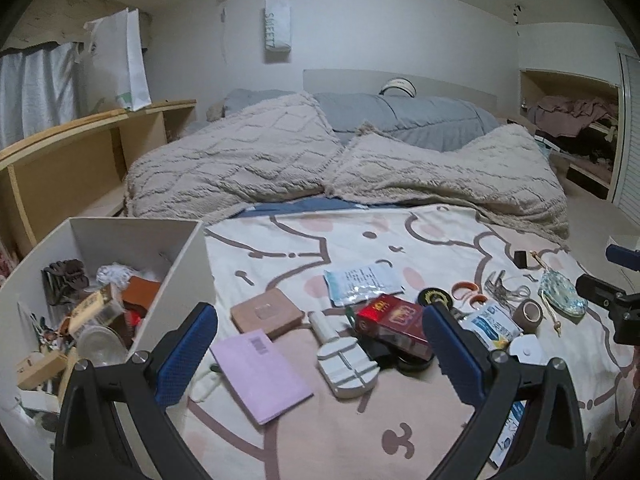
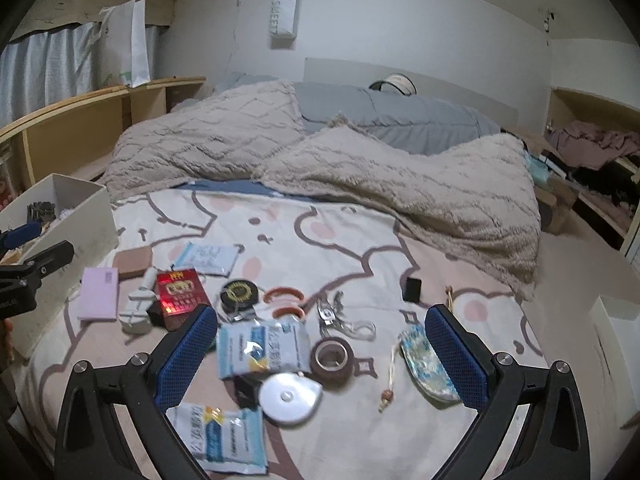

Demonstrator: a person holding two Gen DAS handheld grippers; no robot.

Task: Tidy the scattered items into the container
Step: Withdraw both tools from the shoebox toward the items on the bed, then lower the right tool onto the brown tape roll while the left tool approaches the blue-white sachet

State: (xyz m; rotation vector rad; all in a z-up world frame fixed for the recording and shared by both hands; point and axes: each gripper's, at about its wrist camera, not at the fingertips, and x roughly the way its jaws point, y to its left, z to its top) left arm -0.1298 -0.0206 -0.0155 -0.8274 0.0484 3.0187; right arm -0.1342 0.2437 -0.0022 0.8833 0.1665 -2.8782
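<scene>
A white box with several items inside stands on the bed at the left; it also shows in the right wrist view. Scattered items lie on the cartoon blanket: a pink booklet, a tan case, a white tool, a red box. My left gripper is open and empty above them. My right gripper is open and empty above a blue-white packet, a brown tape roll, a round white tape measure and a patterned pouch.
A rumpled beige blanket and grey duvet cover the far half of the bed. A wooden shelf runs along the left wall. An alcove with clothes is at the right. A small white box sits at the right bed edge.
</scene>
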